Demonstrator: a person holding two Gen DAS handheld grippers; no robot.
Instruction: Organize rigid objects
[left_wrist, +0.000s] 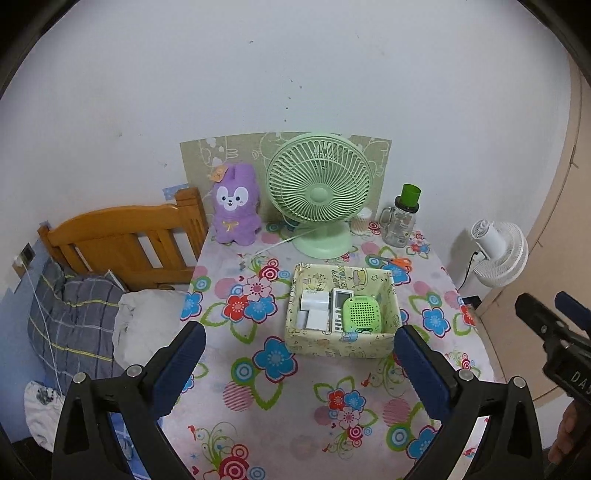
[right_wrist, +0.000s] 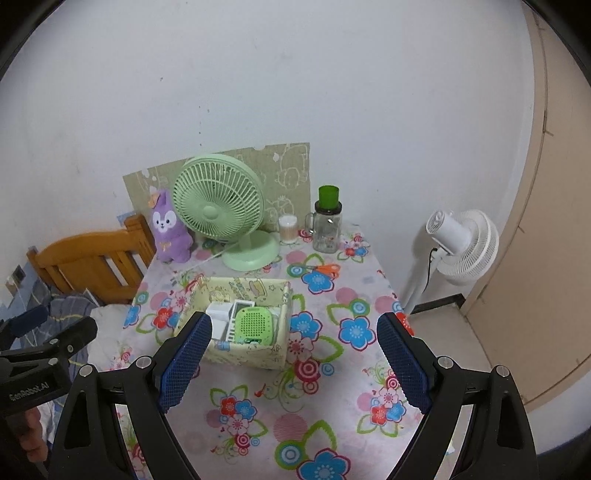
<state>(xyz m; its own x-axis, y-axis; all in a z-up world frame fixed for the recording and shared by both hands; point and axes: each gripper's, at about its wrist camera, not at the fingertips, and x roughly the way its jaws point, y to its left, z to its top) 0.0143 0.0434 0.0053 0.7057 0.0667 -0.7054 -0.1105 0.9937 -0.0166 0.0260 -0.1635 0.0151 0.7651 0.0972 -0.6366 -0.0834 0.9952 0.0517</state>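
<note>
A pale yellow fabric box (left_wrist: 334, 345) (right_wrist: 248, 353) sits mid-table on the flowered cloth. Inside it lie white chargers (left_wrist: 314, 306) (right_wrist: 218, 314), a white remote (left_wrist: 339, 308) (right_wrist: 238, 314) and a green perforated device (left_wrist: 361, 310) (right_wrist: 256, 321). My left gripper (left_wrist: 299, 363) hangs open above the table in front of the box, nothing between its blue pads. My right gripper (right_wrist: 295, 360) is open too, held above the near right of the box, empty. Each gripper shows at the edge of the other's view.
At the back stand a purple plush (left_wrist: 235, 205), a green desk fan (left_wrist: 318, 192), a cotton-swab jar (left_wrist: 361, 221) and a glass jug with a green lid (left_wrist: 400, 218). Orange scissors (left_wrist: 397, 262) lie behind the box. A wooden bed (left_wrist: 122, 247) is left, a white floor fan (right_wrist: 461, 243) right.
</note>
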